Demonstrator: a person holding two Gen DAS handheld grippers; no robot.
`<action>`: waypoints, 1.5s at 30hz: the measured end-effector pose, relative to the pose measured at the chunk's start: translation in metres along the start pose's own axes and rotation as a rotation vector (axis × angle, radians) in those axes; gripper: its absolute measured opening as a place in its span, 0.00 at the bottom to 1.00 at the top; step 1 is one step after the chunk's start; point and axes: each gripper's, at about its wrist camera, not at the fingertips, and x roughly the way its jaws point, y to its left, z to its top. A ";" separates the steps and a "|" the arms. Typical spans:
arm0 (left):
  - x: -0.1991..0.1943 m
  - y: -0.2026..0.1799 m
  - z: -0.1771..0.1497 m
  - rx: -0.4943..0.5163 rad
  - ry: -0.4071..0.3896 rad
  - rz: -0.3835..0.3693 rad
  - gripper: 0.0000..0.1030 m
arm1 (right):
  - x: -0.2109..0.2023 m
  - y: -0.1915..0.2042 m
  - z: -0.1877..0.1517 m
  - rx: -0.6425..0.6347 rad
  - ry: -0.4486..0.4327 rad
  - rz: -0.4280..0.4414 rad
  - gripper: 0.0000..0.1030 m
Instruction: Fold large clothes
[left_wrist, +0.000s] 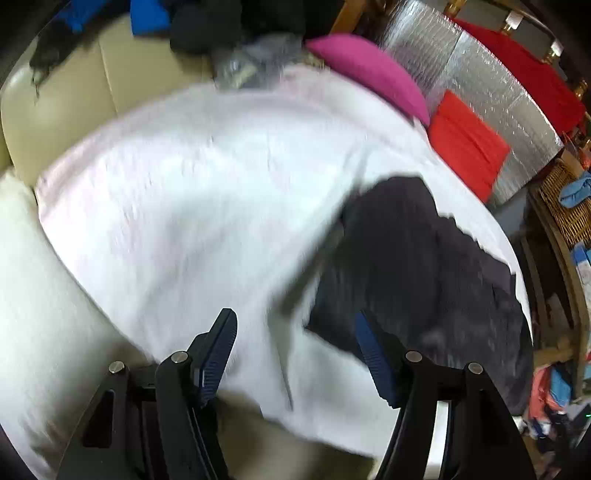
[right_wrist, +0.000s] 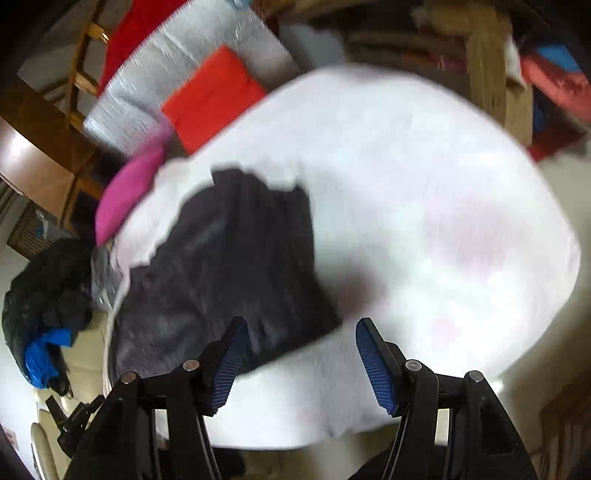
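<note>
Both my grippers, left gripper (left_wrist: 295, 354) and right gripper (right_wrist: 299, 360), hang spread and empty over a dark garment (right_wrist: 221, 266), seemingly folded, on the white sheet (left_wrist: 177, 192).

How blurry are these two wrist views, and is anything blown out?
Left wrist: white cloth and dark garment are smeared, the tongs sharp. Right wrist: blur is heavier, and the cloth glares nearly featureless white.
</note>
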 end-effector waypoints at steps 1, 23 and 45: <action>0.002 -0.007 0.006 0.024 -0.002 0.025 0.66 | -0.001 0.003 0.009 -0.010 -0.012 0.005 0.63; 0.097 -0.092 0.053 0.190 -0.039 0.001 0.13 | 0.089 0.085 0.055 -0.308 -0.121 -0.177 0.14; 0.103 -0.124 0.111 0.194 -0.037 0.052 0.63 | 0.136 0.125 0.143 -0.256 -0.086 -0.077 0.87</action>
